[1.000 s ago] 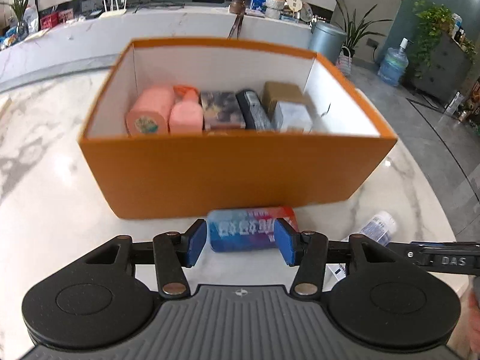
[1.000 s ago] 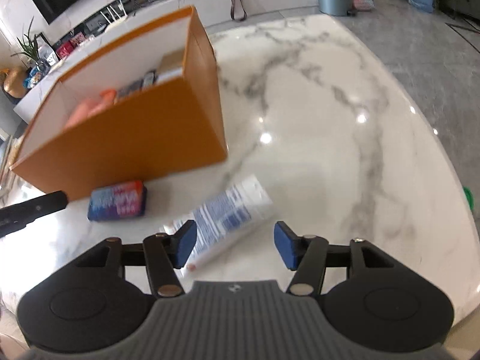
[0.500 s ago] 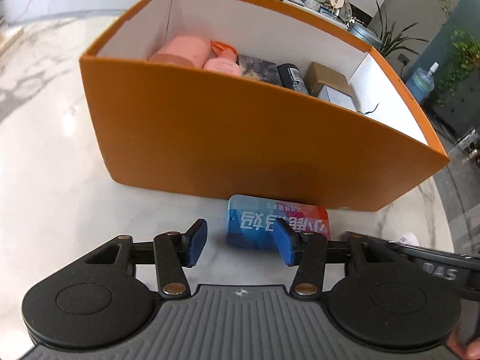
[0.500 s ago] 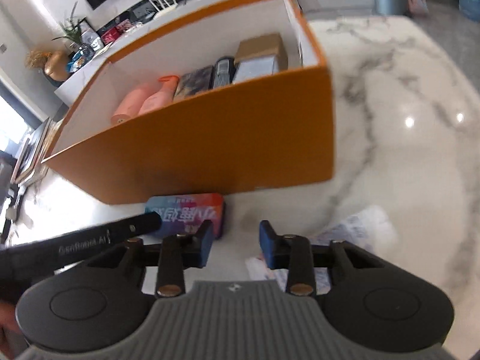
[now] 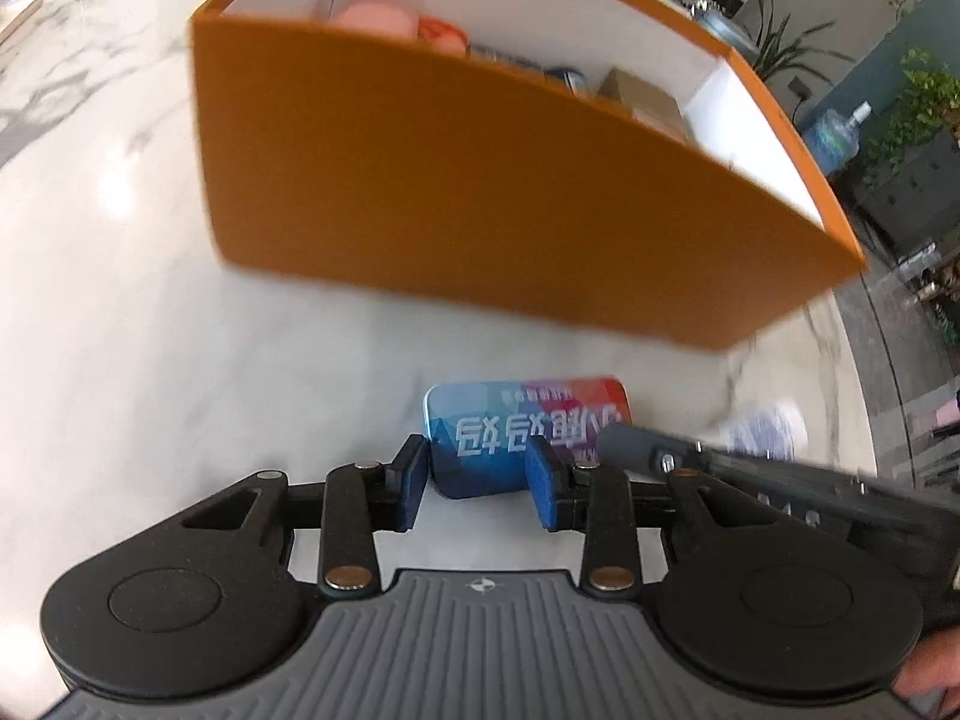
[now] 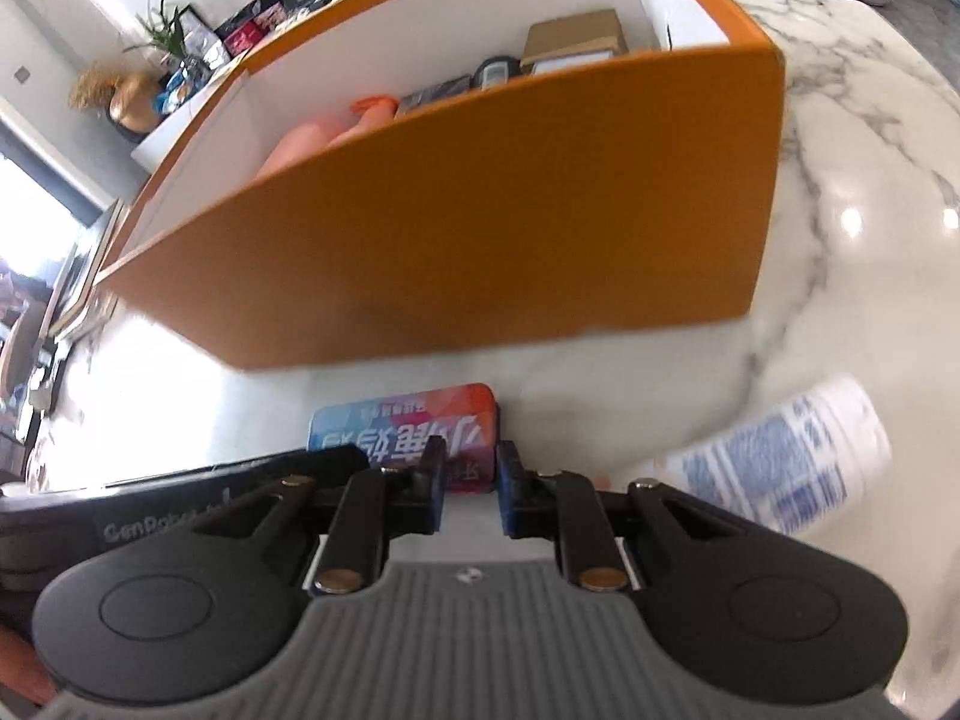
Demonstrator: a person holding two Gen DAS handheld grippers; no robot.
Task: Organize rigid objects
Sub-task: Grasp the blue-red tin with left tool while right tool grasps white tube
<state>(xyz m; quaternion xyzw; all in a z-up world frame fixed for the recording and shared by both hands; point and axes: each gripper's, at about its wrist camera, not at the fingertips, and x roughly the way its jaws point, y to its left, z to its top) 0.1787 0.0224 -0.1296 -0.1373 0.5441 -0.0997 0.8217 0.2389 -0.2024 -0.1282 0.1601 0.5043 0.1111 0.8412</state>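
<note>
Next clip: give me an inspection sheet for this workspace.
Surface: marble table, glossy.
Job's things: orange box holding several items; flat blue-red tin on the table before it; white tube beside the tin.
Clutter: nothing seen.
Grippers: left tongs closing, the tin's corner between them; right tongs shut at its other end, grip unclear.
Cables: nothing seen.
Surroundings: potted plant, water jug.

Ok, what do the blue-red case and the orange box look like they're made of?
The blue-red case looks like printed tin: glossy lid, rounded corners, raised rim. It could be hard plastic. The orange box looks like matte paperboard, with thin walls and a white inside.
</note>
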